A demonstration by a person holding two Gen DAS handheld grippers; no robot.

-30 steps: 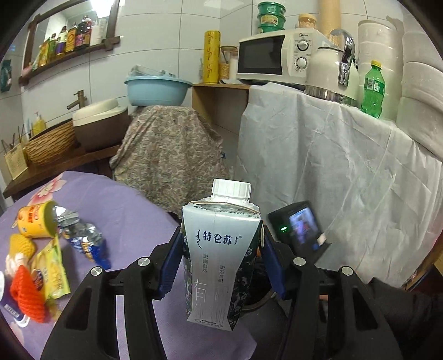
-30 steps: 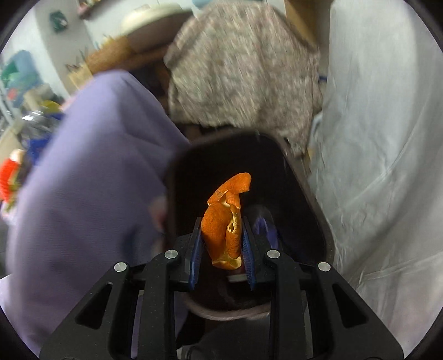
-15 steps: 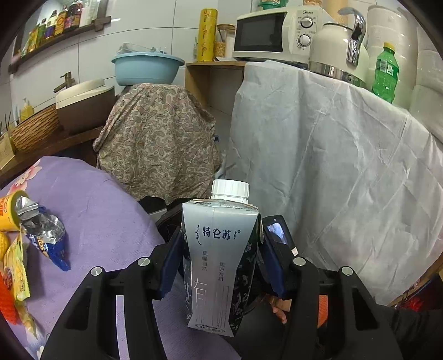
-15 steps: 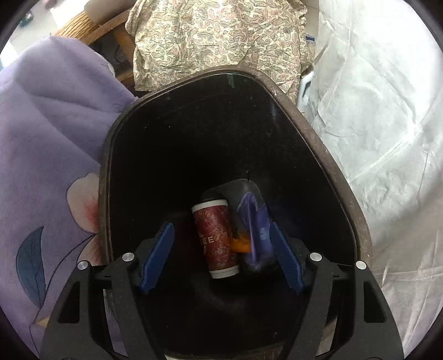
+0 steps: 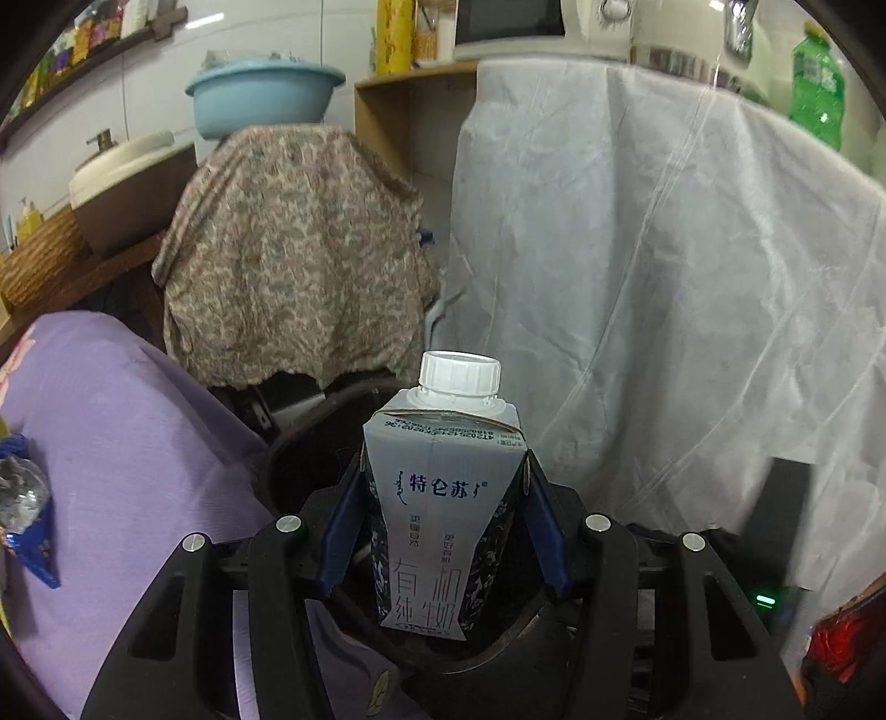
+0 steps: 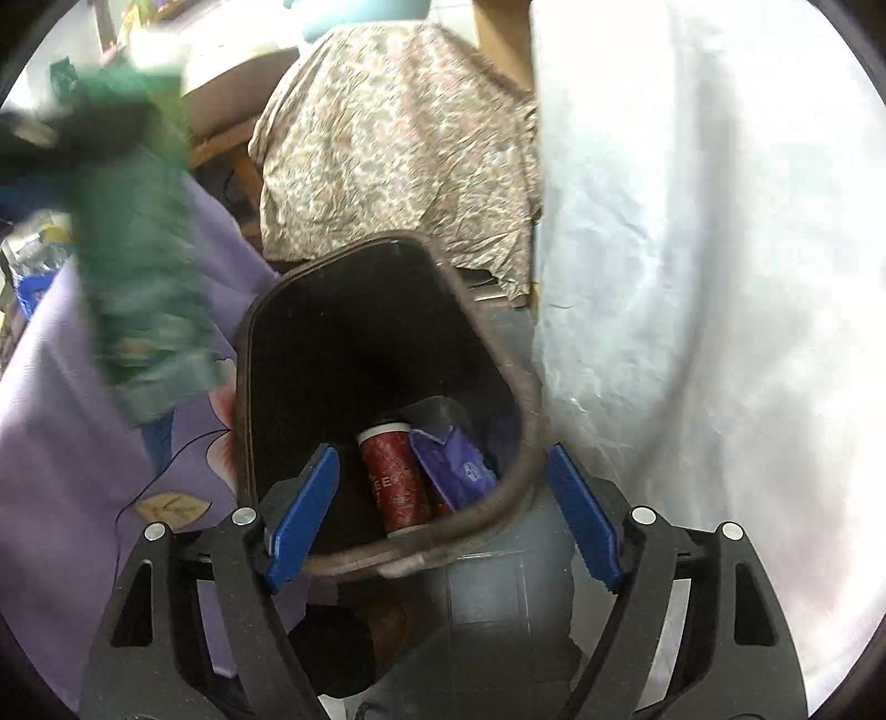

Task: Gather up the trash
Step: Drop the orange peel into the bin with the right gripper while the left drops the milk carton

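Cardboard milk carton (image 5: 443, 515) clamped upright over dark oval bin (image 6: 382, 354).

Home kitchen, microwave (image 5: 509, 25), electric kettle (image 5: 681, 33), tiled wall (image 5: 249, 33), blue basin (image 5: 263, 94), cloth-draped counters (image 5: 637, 249)

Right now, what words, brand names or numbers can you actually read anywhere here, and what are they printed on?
"特仑苏": front of the milk carton gripped in the left tongs.
"有机纯牛奶": large characters low on the same carton.
Number string along the carton's top fold: upside down, too small to read reliably.
"EE": partial lettering on the red can inside the trash bin.
Purple wrapper: print too blurred.
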